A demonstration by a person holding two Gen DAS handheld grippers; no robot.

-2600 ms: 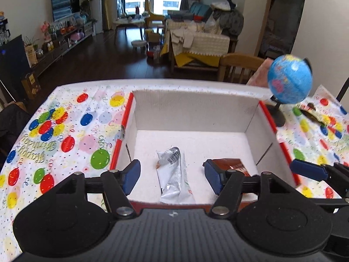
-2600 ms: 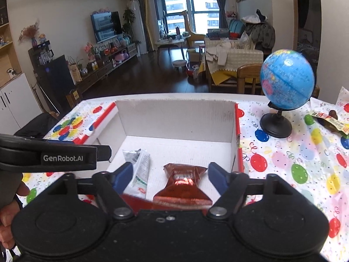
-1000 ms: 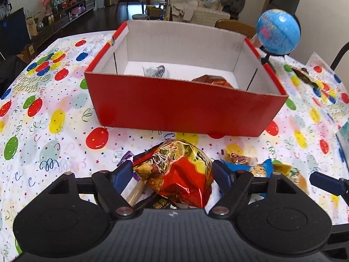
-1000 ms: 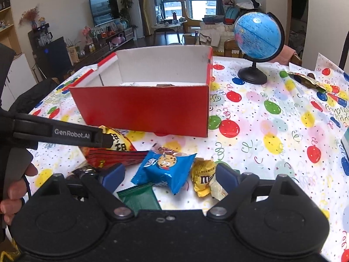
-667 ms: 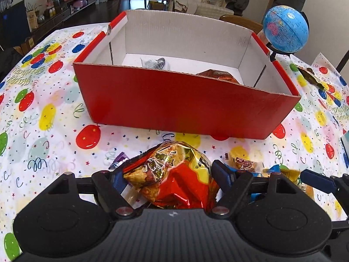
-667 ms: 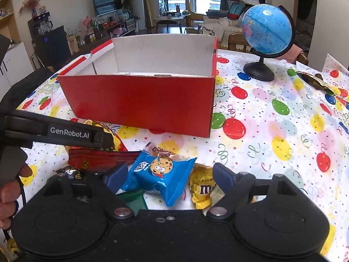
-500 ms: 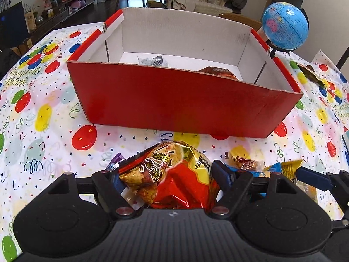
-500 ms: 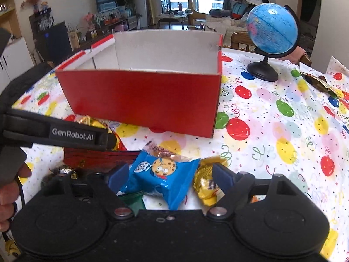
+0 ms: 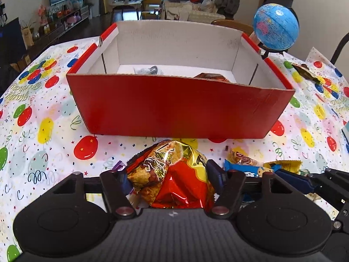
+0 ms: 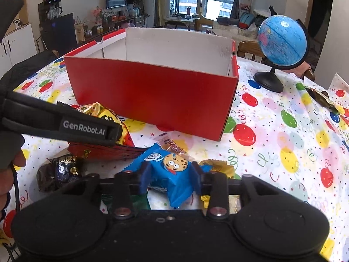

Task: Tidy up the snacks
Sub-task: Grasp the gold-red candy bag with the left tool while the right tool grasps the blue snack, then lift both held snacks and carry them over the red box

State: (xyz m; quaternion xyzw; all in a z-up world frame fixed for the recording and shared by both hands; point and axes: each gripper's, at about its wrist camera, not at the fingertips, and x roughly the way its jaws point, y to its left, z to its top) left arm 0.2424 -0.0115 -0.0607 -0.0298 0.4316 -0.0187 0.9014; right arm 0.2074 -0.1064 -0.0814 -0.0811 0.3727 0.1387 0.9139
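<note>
A red cardboard box [image 9: 178, 107] with a white inside stands on the balloon tablecloth; it also shows in the right wrist view [image 10: 152, 100]. A silver packet [image 9: 150, 70] and a brown packet [image 9: 210, 77] lie inside it. My left gripper [image 9: 169, 176] is shut on a red and gold snack bag [image 9: 174, 174], just in front of the box. My right gripper [image 10: 170, 174] is shut on a blue cookie packet [image 10: 170, 170], in front of the box's right corner.
Loose snacks lie in front of the box: a yellow candy packet [image 10: 220, 168], a small brown wrapped sweet [image 10: 172, 145], a dark packet [image 10: 63, 170]. A blue globe [image 10: 281, 43] stands at the back right. Another wrapper [image 10: 320, 98] lies at the far right.
Both grippers came back from over the box to the snack pile. The left jaws closed on the red and gold bag. The right jaws closed on the blue cookie packet.
</note>
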